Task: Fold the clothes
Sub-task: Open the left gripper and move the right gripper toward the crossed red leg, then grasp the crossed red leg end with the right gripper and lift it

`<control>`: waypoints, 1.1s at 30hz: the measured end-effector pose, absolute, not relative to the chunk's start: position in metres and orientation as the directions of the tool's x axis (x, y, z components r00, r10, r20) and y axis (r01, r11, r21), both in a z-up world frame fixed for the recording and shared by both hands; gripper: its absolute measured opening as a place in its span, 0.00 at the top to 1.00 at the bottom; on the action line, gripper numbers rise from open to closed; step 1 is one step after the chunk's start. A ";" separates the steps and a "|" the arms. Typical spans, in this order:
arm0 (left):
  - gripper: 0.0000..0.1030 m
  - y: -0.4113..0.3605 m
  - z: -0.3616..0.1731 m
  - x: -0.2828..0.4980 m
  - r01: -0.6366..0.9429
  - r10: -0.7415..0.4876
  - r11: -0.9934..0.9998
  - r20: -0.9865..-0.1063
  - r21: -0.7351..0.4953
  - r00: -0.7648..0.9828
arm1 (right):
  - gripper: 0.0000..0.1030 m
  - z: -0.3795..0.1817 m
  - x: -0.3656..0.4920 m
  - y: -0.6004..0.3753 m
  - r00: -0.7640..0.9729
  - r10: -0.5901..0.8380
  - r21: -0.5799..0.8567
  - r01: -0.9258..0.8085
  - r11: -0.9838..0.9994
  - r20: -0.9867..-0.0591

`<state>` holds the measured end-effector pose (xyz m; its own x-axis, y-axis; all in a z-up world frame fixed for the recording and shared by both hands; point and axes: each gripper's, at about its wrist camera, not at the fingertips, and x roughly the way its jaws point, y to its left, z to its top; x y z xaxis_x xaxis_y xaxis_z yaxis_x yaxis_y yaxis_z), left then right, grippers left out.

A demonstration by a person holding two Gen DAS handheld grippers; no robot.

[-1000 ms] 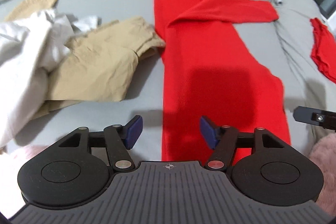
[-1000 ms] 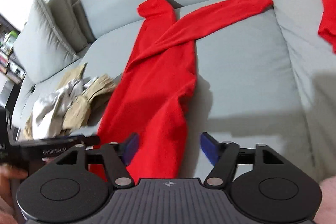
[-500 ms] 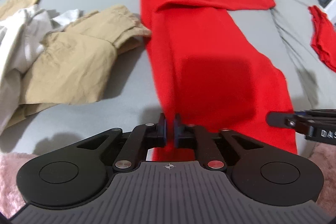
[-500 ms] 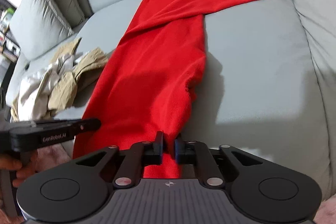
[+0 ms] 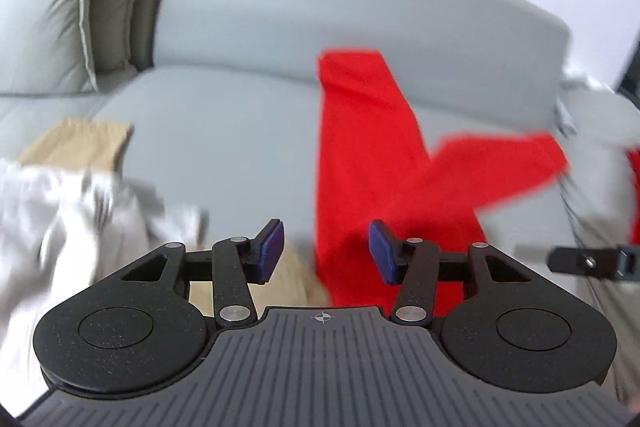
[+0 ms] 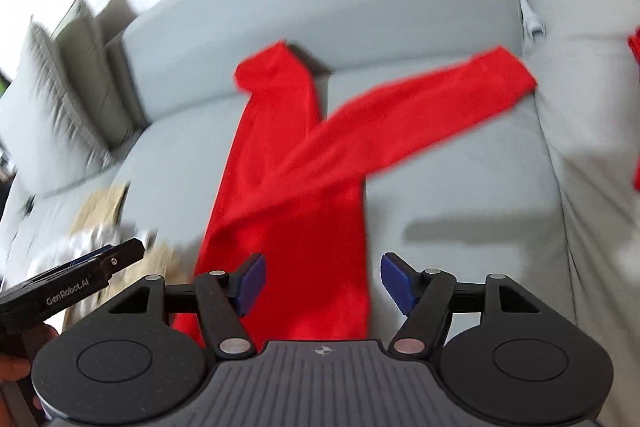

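My left tool (image 5: 326, 251) and right tool (image 6: 320, 283) both have their jaws spreading apart, pads clear of the cloth, gripping nothing. The red garment (image 6: 288, 187) lies flat on the grey sofa (image 6: 460, 163), running from near me to the far backrest, one sleeve crossing right. Tan and white clothes (image 5: 60, 211) sit heaped left.

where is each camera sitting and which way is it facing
Left wrist: rides the left gripper, facing down onto the grey sofa; own jaws opening, nothing between them, right gripper's tip at the right edge.
Right wrist: rides the right gripper, same sofa; own jaws opening, left gripper and a hand at left.
Shared: red garment, beige and white clothes.
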<state>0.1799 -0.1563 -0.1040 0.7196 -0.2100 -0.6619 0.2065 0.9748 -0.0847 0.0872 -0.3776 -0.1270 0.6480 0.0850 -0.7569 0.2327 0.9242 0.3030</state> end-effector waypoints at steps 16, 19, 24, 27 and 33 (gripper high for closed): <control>0.48 -0.145 -0.160 0.305 0.156 -0.236 0.971 -0.653 -0.180 0.720 | 0.53 -0.223 0.159 -0.501 0.622 -0.100 0.459 0.667 0.587 -0.776; 0.48 -0.150 -0.164 0.301 0.160 -0.226 0.974 -0.662 -0.160 0.715 | 0.53 -0.242 0.140 -0.514 0.702 -0.035 0.627 0.656 0.420 -0.711; 0.48 -0.156 -0.160 0.296 0.178 -0.228 0.974 -0.642 -0.143 0.732 | 0.76 -0.263 0.132 -0.520 0.747 -0.024 0.687 0.623 0.374 -0.665; 0.48 -0.151 -0.159 0.296 0.165 -0.212 0.977 -0.630 -0.134 0.747 | 1.00 -0.276 0.117 -0.524 0.774 -0.045 0.724 0.609 0.324 -0.631; 0.48 -0.130 -0.157 0.303 0.075 -0.172 0.981 -0.628 -0.178 0.759 | 0.98 -0.243 0.122 -0.510 0.742 -0.115 0.613 0.622 0.488 -0.661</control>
<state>0.3028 -0.1296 -0.1574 0.7594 -0.1715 -0.6277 0.0746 0.9812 -0.1779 0.1216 -0.5095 -0.2430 0.7417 -0.1152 -0.6608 0.6216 0.4883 0.6126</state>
